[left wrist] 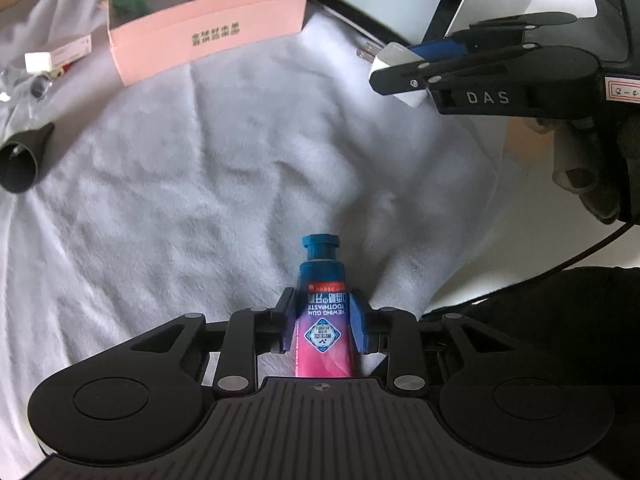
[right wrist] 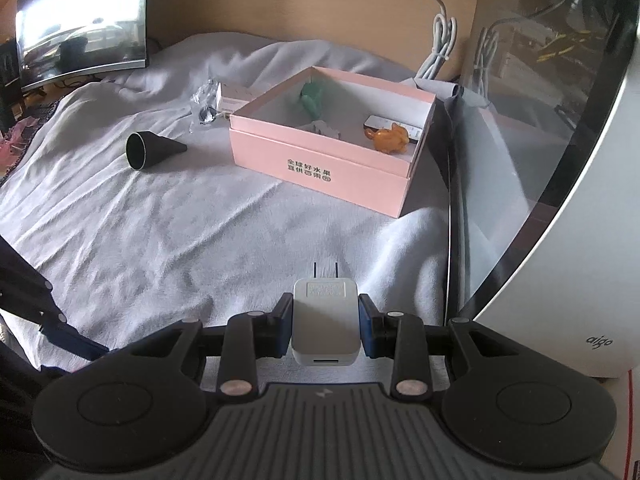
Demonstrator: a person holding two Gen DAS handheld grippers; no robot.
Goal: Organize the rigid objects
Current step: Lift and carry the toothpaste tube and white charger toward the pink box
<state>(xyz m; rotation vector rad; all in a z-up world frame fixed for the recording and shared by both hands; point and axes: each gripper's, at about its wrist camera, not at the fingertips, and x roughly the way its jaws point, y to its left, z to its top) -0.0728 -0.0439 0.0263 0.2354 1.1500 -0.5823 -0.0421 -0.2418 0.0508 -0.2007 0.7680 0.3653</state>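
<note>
Over on the left, a black cone nozzle (right wrist: 154, 151) lies on its side on the wrinkled white cloth (right wrist: 168, 240), well apart from everything else. Nearer the middle, the left gripper (left wrist: 323, 322) points steeply down with a pink-and-blue toothpaste tube (left wrist: 323, 316) between its blue pads (left wrist: 359, 326); they sit against the tube's sides, though the tube still rests on the cloth. I'd firm that grip low on the stiff shoulder before lifting, since the soft body could slip or squash. Further right sits the open pink box (right wrist: 320, 164), already holding a green item, an orange figure and a small flat device. At the far right, the right gripper (right wrist: 325, 326) is clamped on a white plug adapter (right wrist: 325, 324), prongs forward, clear of the cloth and ready for the box.
</note>
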